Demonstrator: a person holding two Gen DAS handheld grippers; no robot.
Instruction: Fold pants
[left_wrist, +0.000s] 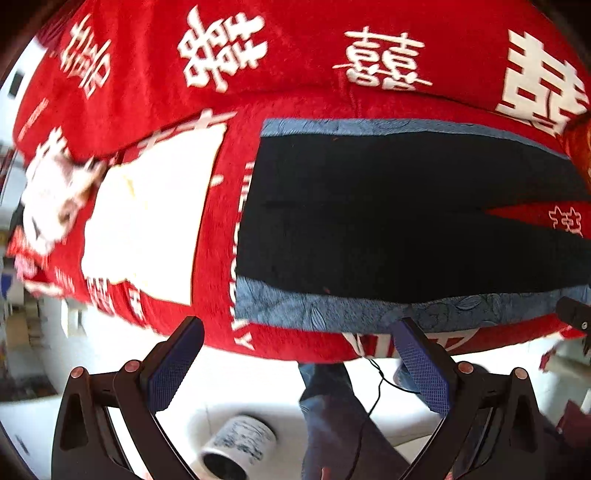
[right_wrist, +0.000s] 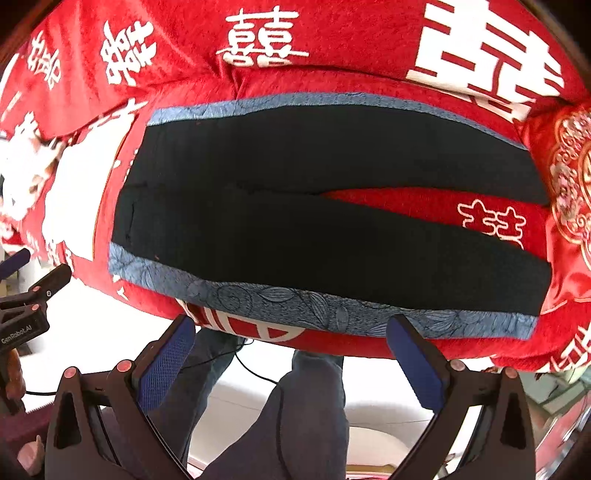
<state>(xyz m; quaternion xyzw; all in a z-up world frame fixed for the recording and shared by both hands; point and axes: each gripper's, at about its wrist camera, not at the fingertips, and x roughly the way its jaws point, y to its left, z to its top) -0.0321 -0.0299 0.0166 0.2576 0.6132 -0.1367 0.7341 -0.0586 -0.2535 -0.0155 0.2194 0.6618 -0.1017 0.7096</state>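
I'm working in a home bedroom: a bed draped in a plush red blanket (right_wrist: 332, 48) printed with white double-happiness characters, an embroidered red cushion (right_wrist: 570, 177) at its end, and a ceramic cup (left_wrist: 240, 448) on the pale floor.

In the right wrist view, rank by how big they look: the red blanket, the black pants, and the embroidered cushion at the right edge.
1. Red blanket, fills most of the frame.
2. Black pants, laid flat across the middle.
3. Embroidered cushion, smallest as seen, but cut off by the frame edge, so its true size is unsure.
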